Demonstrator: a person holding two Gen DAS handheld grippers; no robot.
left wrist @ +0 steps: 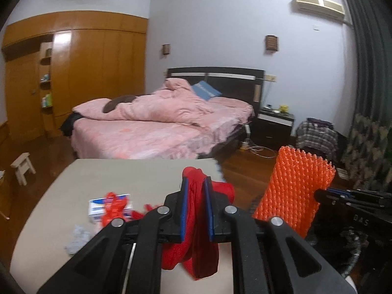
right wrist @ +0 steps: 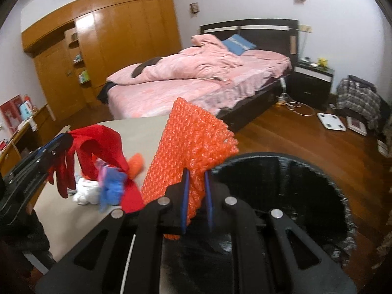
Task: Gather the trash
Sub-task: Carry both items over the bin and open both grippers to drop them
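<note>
Left claw (left wrist: 196, 208) pinching limp red cloth (left wrist: 196, 240), right claw (right wrist: 197, 196) gripping knobbly orange mesh (right wrist: 188, 152)

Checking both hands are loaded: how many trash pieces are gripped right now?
2: a red cloth in the left gripper, an orange foam net in the right gripper.

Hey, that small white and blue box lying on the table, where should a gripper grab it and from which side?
Grip the white and blue box across its short width at the bare left end, coming down from above. It lies flat, and red plastic scrap drapes over its right half, so the left end is the only open part.
</note>
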